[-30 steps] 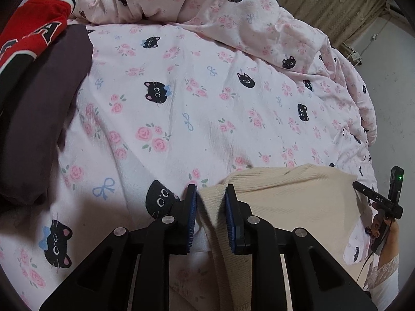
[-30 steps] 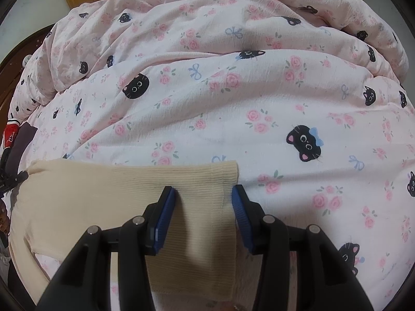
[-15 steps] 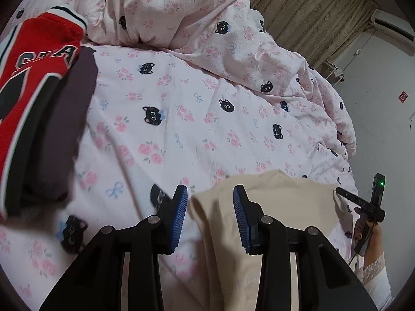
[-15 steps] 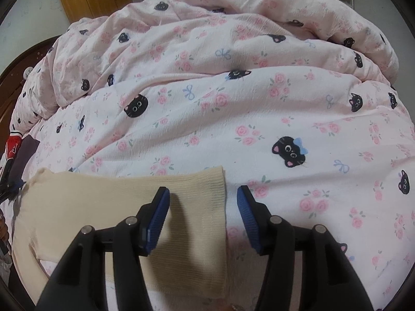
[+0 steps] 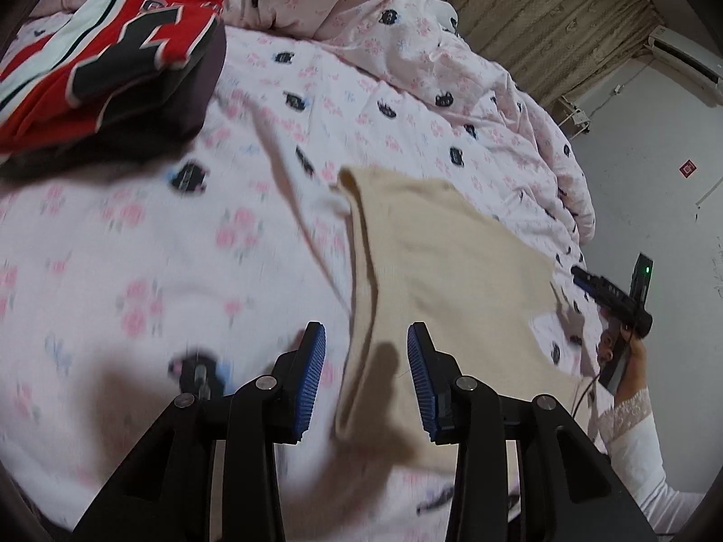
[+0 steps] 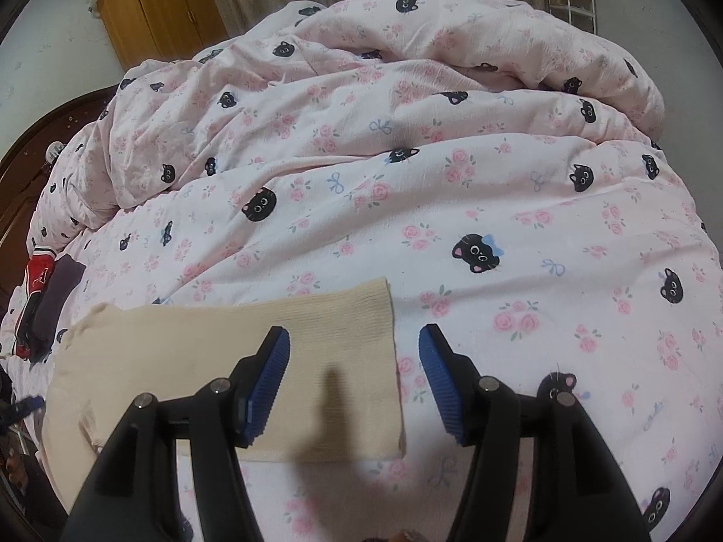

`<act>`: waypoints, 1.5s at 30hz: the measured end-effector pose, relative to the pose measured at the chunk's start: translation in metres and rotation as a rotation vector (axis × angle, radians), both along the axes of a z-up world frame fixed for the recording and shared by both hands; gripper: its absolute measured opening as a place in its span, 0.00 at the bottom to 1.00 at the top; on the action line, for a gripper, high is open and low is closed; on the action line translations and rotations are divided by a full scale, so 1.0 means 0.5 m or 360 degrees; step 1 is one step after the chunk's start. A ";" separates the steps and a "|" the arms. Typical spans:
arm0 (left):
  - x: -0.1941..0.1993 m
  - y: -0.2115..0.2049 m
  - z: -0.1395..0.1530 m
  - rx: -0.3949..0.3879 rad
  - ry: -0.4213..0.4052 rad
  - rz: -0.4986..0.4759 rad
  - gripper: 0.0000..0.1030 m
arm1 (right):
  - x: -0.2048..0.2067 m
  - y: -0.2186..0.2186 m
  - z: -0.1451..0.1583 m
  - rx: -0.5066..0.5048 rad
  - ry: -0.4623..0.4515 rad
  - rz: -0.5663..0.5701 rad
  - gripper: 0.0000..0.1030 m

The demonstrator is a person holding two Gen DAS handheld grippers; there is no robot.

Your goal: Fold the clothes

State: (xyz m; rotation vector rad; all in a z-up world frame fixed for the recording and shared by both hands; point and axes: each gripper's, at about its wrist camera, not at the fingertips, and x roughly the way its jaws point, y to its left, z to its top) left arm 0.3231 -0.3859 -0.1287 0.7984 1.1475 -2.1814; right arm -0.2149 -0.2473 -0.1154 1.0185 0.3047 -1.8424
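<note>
On my left wrist feed the duvet (image 5: 149,244) left of the fingers (image 5: 312,375) is motion-smeared, so I can't read the print there. Red jersey (image 5: 104,49), far up-left of the fingers, is cut by the frame edge; lettering only partly legible. Cream garment (image 5: 443,271): near edge hidden behind the finger mounts, so I can't tell its full shape. On the right feed the clothes stack (image 6: 43,298), far left of the fingers, is too small to make out.

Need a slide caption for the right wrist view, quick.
Right gripper open, jaws just widened, above the released cream knit garment lying flat on the cat-print duvet.
</note>
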 end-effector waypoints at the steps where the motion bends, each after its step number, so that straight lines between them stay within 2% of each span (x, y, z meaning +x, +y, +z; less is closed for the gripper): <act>1: 0.005 0.009 -0.001 0.0007 -0.0003 -0.0004 0.32 | 0.005 0.004 0.004 -0.0008 0.0001 0.0000 0.59; 5: 0.030 0.044 -0.006 0.0041 -0.0022 -0.0012 0.32 | 0.023 0.019 0.013 -0.0027 0.0001 0.0002 0.60; 12: 0.053 0.062 -0.025 0.0131 0.0049 0.0006 0.32 | 0.058 0.040 0.025 -0.0056 -0.0014 0.0020 0.60; 18: 0.051 0.044 -0.041 0.0249 0.0186 0.0027 0.39 | 0.085 0.076 0.026 -0.0064 -0.0035 0.0012 0.60; 24: 0.047 0.032 -0.044 0.0297 0.0249 0.0053 0.39 | 0.091 0.127 0.030 -0.0065 -0.0044 -0.0021 0.60; 30: 0.050 0.033 -0.042 0.0286 0.0262 0.0079 0.39 | 0.080 0.198 0.030 -0.0071 -0.0083 -0.0096 0.60; 33: 0.053 0.035 -0.041 0.0276 0.0264 0.0086 0.35 | 0.077 0.237 0.028 -0.0067 -0.0102 -0.0119 0.60; 38: 0.056 0.038 -0.041 0.0268 0.0257 0.0083 0.20 | 0.082 0.304 0.018 -0.0062 -0.0183 -0.0127 0.60; 45: 0.063 0.044 -0.041 0.0247 0.0250 0.0099 0.15 | 0.114 0.387 -0.004 -0.0067 -0.0352 -0.0096 0.60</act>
